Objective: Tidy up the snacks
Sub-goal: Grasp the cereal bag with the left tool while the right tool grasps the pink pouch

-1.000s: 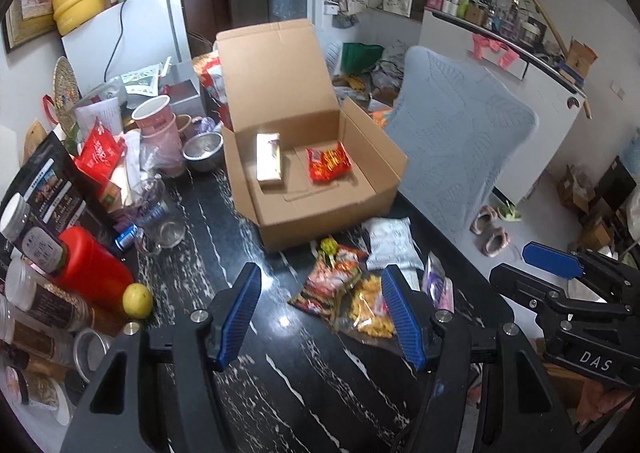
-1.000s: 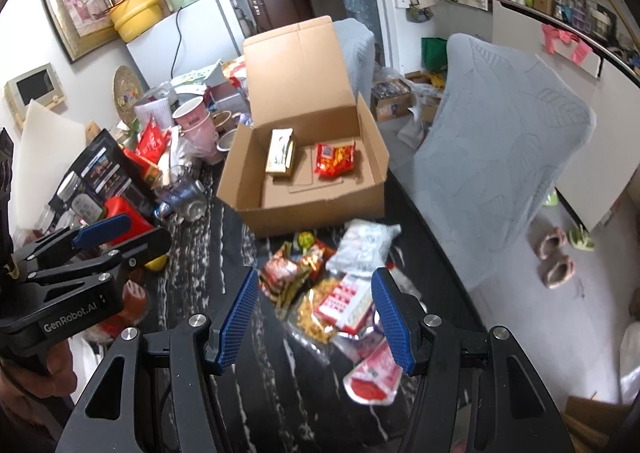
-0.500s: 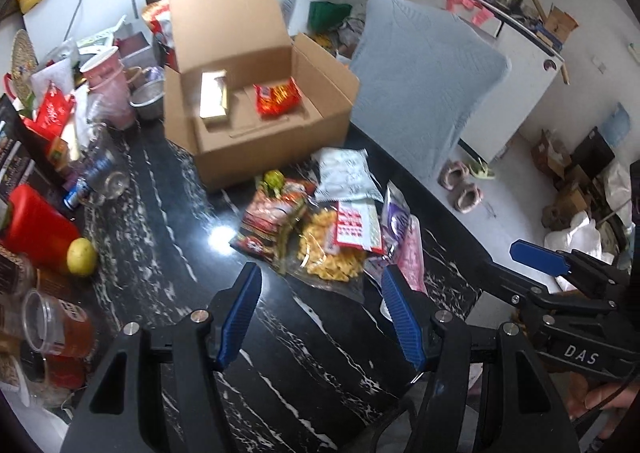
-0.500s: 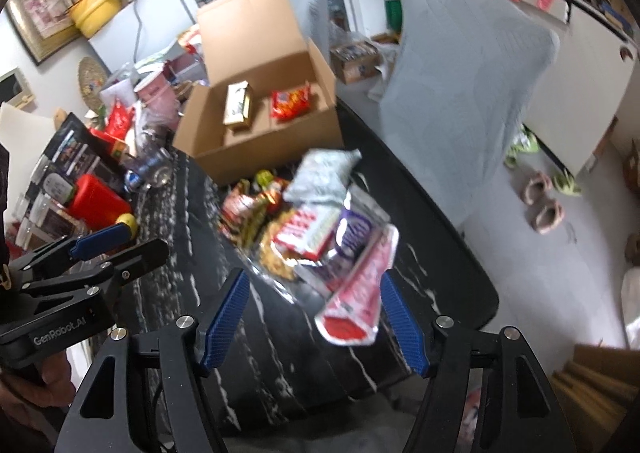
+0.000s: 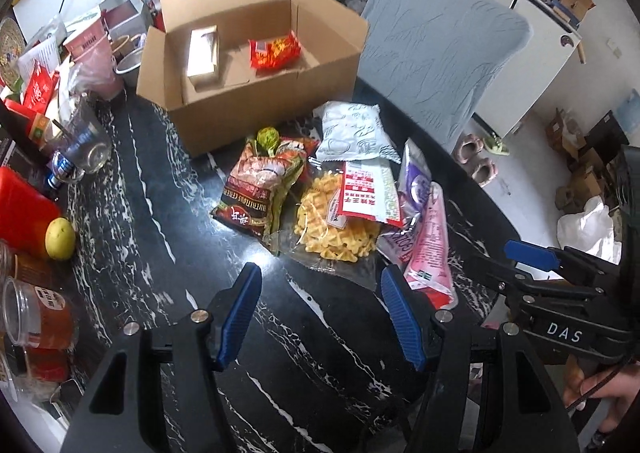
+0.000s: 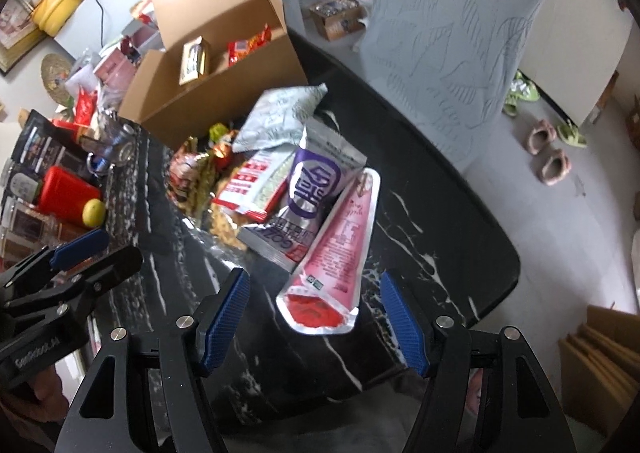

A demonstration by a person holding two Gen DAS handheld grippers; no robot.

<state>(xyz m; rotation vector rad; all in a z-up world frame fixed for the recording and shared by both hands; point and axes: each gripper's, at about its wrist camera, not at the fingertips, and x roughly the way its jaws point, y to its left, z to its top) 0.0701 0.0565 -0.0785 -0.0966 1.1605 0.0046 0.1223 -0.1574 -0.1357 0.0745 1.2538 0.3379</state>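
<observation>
While both claws hang empty over the dark tabletop point(image 5: 132, 189) | right claw point(image 6: 316, 317) jaws wide around nothing, above the pink pouch point(image 6: 340, 245) near the tabletop's right edge | left claw point(image 5: 320, 313) parted, empty | pouch likely light, soft, slippery foil; pinch across its flat sealed end | cardboard box point(image 5: 224, 109) at far edge.

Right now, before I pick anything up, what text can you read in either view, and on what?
"DAS": on the right gripper body, left wrist view.
"NUTRITIOUS CERE...", cut off: on the dark red cereal packet.
"GenRobot.AI", blurred: on the left gripper body, right wrist view.
Print on the red-and-white packet, purple pouch and pink pouch: unreadable.
</observation>
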